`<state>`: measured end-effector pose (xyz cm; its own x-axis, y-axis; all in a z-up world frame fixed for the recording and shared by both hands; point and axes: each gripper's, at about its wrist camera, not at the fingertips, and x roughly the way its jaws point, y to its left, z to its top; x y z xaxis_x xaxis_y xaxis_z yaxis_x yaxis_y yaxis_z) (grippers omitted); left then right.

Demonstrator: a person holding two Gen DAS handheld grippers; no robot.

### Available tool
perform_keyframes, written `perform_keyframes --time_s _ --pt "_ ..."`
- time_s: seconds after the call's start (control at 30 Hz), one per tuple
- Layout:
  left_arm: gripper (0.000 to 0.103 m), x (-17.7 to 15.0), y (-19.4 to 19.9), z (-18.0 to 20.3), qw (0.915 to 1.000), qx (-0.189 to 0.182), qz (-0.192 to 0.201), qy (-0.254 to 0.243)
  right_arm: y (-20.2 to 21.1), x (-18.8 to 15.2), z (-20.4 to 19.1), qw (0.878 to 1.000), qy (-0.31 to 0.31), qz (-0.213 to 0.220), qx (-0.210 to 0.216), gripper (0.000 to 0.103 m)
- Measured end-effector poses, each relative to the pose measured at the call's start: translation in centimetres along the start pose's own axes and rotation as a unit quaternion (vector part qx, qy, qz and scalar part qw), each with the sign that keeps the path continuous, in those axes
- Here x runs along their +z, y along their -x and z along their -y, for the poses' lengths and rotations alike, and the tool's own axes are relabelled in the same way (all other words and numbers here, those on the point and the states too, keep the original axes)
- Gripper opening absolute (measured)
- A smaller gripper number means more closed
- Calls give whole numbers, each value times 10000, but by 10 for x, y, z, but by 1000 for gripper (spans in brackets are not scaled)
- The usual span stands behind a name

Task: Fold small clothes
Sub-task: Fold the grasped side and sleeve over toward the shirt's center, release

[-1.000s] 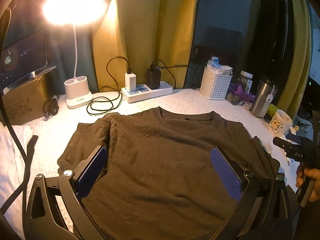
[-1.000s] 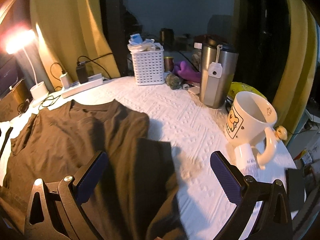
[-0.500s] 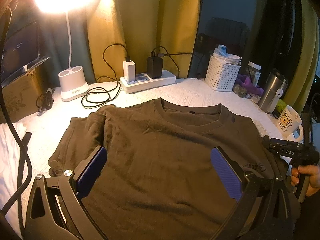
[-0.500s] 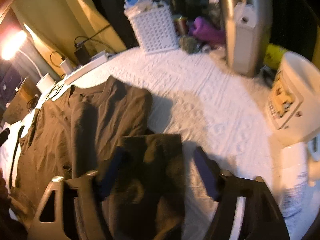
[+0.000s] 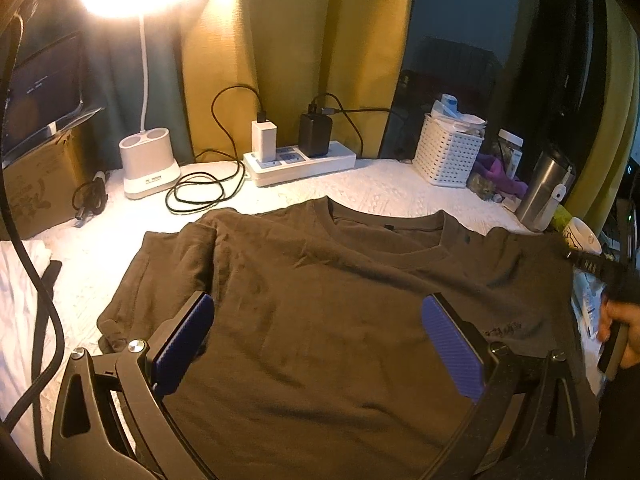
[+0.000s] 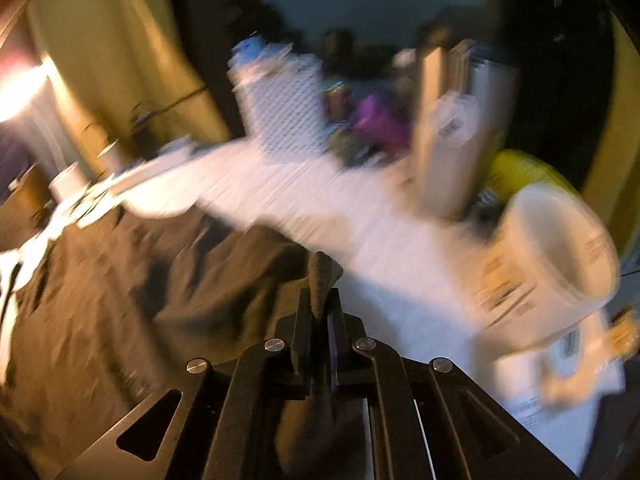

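A dark brown T-shirt point(image 5: 320, 300) lies flat on the white table cover, collar away from me, its left sleeve folded in. My left gripper point(image 5: 316, 340) is open and empty, hovering over the shirt's chest. My right gripper point(image 6: 320, 320) is shut on the shirt's right sleeve point(image 6: 320, 276), a fold of fabric pinched between its pads. The right wrist view is blurred by motion. The right gripper's body and the hand holding it show in the left wrist view point(image 5: 612, 288) at the shirt's right edge.
At the back stand a lit desk lamp point(image 5: 148, 160), a power strip point(image 5: 300, 160) with chargers and cables, a white basket point(image 5: 448, 152), and a steel tumbler point(image 5: 544, 188). A white mug point(image 6: 552, 264) stands at the right. A cardboard box point(image 5: 36, 184) is on the left.
My right gripper closed from wide open onto the shirt's right sleeve and is moving fast. My left gripper rose and drew back slightly, staying open.
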<state>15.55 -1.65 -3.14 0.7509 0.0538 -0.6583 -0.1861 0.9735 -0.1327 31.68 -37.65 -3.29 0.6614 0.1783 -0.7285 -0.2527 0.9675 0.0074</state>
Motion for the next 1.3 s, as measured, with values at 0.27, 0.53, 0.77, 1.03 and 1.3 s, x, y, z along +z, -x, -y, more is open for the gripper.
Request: perform_keyframes --time_s 0.27,0.53,0.77,1.03,1.3 --pt "102 5 5 -24 9997 119 147 168 -2 17 10 9980 19 5 -636 5" --pt "102 2 12 -42 9995 24 212 241 -10 22 -26 9955 299 -148 -887 5" --pt "102 0 15 -57 9991 -113 255 330 -27 27 -74 9944 615 -369 -774 5" --pt "102 -5 18 -66 9988 -167 231 390 -43 17 -107 9950 609 -791 -21 10" --pt "102 -10 25 -56 9989 -214 238 335 9 8 -84 9982 469 -352 94 89"
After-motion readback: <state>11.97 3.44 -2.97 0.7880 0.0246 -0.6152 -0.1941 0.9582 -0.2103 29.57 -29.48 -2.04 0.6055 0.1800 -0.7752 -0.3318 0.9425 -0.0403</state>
